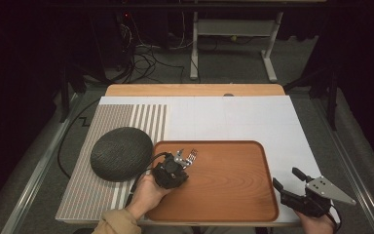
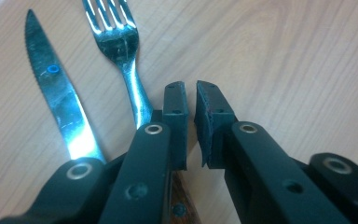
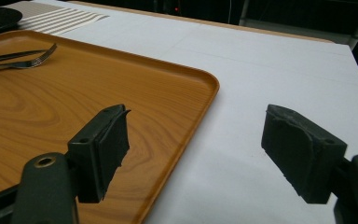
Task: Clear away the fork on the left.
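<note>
Left gripper [image 2: 190, 100]: jaws nearly clenched, a thin slit between the pads, nothing gripped between them. In the left gripper view, the knife [image 2: 58, 91] lies farthest left of the jaws, serrated blade pointing away; the fork [image 2: 123, 51] lies between the knife and the left jaw, its neck running down under that jaw, tines ahead of the tips. A brown wooden handle shows below the left jaw; whose it is I cannot tell. Both pieces lie flat on the wooden tray [image 1: 233, 195]. Dark round plate [image 1: 121, 153] sits on the striped mat [image 1: 102, 122], beside the tray's left edge. Right gripper [image 3: 196, 149]: jaws released, wide apart, with the tray's corner rim between them and nothing held.
</note>
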A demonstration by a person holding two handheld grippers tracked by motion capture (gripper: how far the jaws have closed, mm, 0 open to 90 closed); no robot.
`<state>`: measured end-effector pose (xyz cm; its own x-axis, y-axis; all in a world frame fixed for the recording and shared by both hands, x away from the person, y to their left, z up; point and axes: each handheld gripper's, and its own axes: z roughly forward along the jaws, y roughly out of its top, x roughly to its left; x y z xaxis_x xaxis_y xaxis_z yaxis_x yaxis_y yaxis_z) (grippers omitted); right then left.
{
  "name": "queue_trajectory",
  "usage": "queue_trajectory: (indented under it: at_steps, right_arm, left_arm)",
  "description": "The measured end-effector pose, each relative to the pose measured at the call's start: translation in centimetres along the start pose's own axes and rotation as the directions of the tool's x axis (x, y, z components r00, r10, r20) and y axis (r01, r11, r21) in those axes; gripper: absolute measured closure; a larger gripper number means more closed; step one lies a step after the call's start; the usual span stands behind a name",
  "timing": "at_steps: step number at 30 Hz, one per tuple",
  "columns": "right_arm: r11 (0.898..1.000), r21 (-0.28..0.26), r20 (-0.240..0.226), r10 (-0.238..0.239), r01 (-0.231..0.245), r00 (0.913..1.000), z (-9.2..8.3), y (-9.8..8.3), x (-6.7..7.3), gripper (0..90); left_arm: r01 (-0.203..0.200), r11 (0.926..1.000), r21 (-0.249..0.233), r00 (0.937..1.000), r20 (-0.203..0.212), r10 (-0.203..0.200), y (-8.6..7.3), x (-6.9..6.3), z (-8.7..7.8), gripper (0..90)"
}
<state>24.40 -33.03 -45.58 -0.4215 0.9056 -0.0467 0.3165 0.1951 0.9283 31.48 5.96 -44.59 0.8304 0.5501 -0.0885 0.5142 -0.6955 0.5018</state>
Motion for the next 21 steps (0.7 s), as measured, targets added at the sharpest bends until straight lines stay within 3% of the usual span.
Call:
queue_trajectory:
  at_steps: [21]
  right_arm:
    - [1.0,0.0,-0.001,-0.001,0.001,1.0,0.0,0.0,0.0,23.3]
  left_arm:
    - [0.05,0.9988,0.001,0.9978,-0.045,-0.049,-0.3,1.9,-0.4,79.5]
